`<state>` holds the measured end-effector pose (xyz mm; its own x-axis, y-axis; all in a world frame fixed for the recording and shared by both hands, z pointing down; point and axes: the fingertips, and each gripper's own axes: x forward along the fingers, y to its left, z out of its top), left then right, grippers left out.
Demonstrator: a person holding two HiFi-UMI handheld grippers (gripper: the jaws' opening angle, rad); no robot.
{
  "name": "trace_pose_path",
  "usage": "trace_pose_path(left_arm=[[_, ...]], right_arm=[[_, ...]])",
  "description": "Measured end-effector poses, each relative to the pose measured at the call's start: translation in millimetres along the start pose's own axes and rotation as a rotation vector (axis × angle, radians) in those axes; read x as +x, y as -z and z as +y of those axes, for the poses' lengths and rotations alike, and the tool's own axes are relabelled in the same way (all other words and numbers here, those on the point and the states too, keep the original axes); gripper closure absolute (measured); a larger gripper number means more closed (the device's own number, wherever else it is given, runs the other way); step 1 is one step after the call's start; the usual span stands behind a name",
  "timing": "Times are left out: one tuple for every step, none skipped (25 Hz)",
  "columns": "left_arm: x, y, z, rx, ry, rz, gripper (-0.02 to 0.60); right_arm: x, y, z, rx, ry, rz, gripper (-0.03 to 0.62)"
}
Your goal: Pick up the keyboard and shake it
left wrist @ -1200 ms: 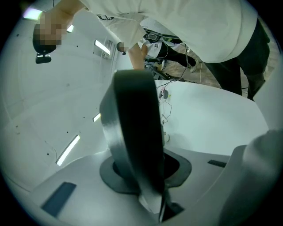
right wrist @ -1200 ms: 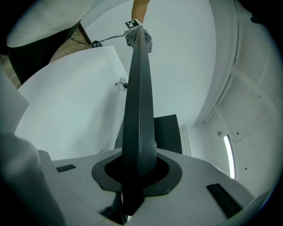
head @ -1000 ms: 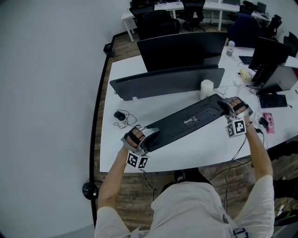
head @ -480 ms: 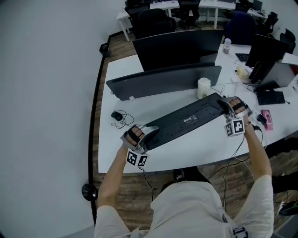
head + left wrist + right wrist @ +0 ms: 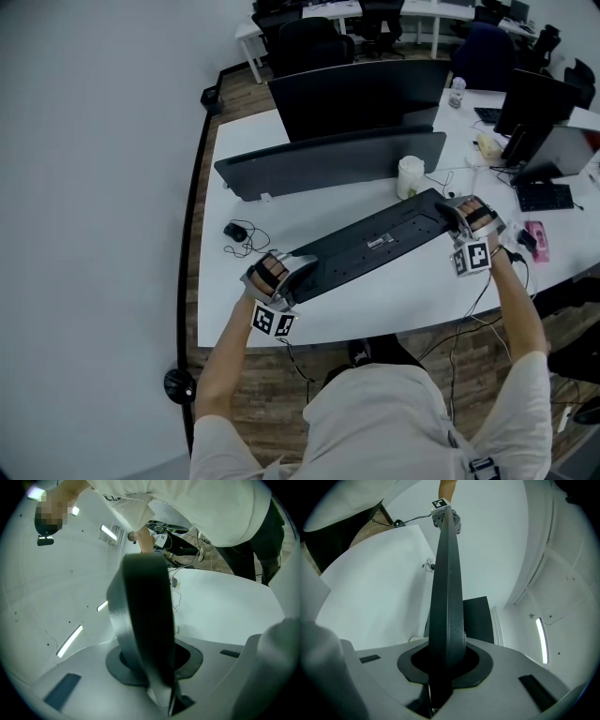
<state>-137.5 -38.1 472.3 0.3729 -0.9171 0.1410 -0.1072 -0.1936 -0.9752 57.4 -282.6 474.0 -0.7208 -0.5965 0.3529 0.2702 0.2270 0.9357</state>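
Note:
A long black keyboard [image 5: 375, 242] hangs above the white desk [image 5: 412, 295], turned underside up, its right end higher and farther from me. My left gripper [image 5: 298, 275] is shut on its near left end, my right gripper [image 5: 452, 214] is shut on its far right end. In the left gripper view the keyboard [image 5: 145, 620] runs edge-on away from between the jaws. The right gripper view shows the keyboard [image 5: 447, 602] as a thin dark blade reaching to the other gripper's marker cube [image 5: 439, 503]. A person's hands hold both grippers.
Behind the keyboard stand a dark monitor [image 5: 361, 94], a long dark bar [image 5: 328, 161] and a white cup [image 5: 410, 176]. A black mouse [image 5: 232, 232] with its cord lies at the left. To the right are another keyboard [image 5: 544, 197], a monitor [image 5: 534, 103] and a pink object [image 5: 538, 239].
The keyboard and both grippers have stayed almost still, with only a slight shift of the head view over the first half second. Both grips are unchanged.

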Motion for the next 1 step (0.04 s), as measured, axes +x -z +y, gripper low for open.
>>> trace_pose_path(left_arm=[[-0.7,0.5,0.0,0.001,0.000,0.001,0.488]], right_arm=[[0.0,-1.2,-0.9,0.000,0.001,0.001,0.496]])
